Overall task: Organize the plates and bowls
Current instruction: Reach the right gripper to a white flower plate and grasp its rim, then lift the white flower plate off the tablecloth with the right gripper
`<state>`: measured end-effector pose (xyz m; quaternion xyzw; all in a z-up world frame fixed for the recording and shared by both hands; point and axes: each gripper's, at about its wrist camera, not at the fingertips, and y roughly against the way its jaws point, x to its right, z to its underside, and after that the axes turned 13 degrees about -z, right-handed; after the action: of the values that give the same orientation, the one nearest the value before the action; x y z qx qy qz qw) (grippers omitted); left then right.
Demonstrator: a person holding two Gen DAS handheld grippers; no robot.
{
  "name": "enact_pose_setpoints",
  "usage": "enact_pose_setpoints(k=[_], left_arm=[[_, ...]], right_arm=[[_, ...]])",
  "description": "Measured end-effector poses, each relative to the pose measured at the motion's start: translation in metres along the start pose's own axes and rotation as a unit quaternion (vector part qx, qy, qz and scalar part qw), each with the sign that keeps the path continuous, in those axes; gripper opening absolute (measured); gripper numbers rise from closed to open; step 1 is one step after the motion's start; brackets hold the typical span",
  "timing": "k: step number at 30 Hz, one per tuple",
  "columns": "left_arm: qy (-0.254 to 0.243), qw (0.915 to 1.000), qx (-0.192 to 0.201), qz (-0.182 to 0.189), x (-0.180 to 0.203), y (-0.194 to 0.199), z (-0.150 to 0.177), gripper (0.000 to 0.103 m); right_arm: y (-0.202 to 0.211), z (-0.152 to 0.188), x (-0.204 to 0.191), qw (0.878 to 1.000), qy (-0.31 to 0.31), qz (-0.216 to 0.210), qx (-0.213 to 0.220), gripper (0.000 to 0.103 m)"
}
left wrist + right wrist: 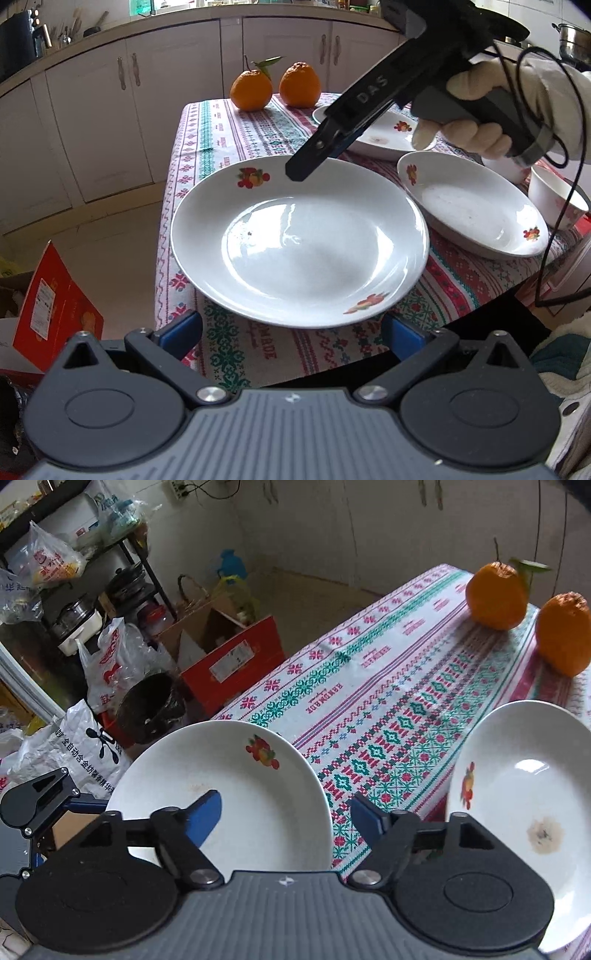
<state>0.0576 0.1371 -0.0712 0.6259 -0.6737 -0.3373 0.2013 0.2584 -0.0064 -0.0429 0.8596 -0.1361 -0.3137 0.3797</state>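
Observation:
A large white plate [295, 243] with fruit prints lies at the near left corner of the patterned tablecloth [240, 147]. My left gripper [291, 321] stands wide open just in front of the plate's near rim, a blue pad on each side. My right gripper [306, 162], held by a gloved hand [465, 110], points down at the plate's far rim. In the right wrist view that plate [229, 794] has its rim between the jaws of my right gripper [284, 805]. One pad is over the inside and one outside, neither pressing.
A second plate [472, 210] [524, 794], a third plate [380, 140] and a small bowl [557, 203] lie to the right. Two oranges [251, 90] [300, 85] stand at the table's far end. A red box [55, 314] and bags crowd the floor on the left.

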Motion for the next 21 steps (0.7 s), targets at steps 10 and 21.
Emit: enact_pose_setpoints(k=[10,21], left_arm=[[-0.010,0.9999,0.004,0.011,-0.001,-0.003,-0.003,0.100],[-0.022,0.9996,0.009,0.015,0.000,-0.004,-0.008,0.100]], right_arm=[[-0.011,-0.004,0.017,0.999,-0.018,-0.037,-0.016,0.063],[-0.013,-0.006,0.024,0.996,-0.042,-0.072,-0.021,0.059]])
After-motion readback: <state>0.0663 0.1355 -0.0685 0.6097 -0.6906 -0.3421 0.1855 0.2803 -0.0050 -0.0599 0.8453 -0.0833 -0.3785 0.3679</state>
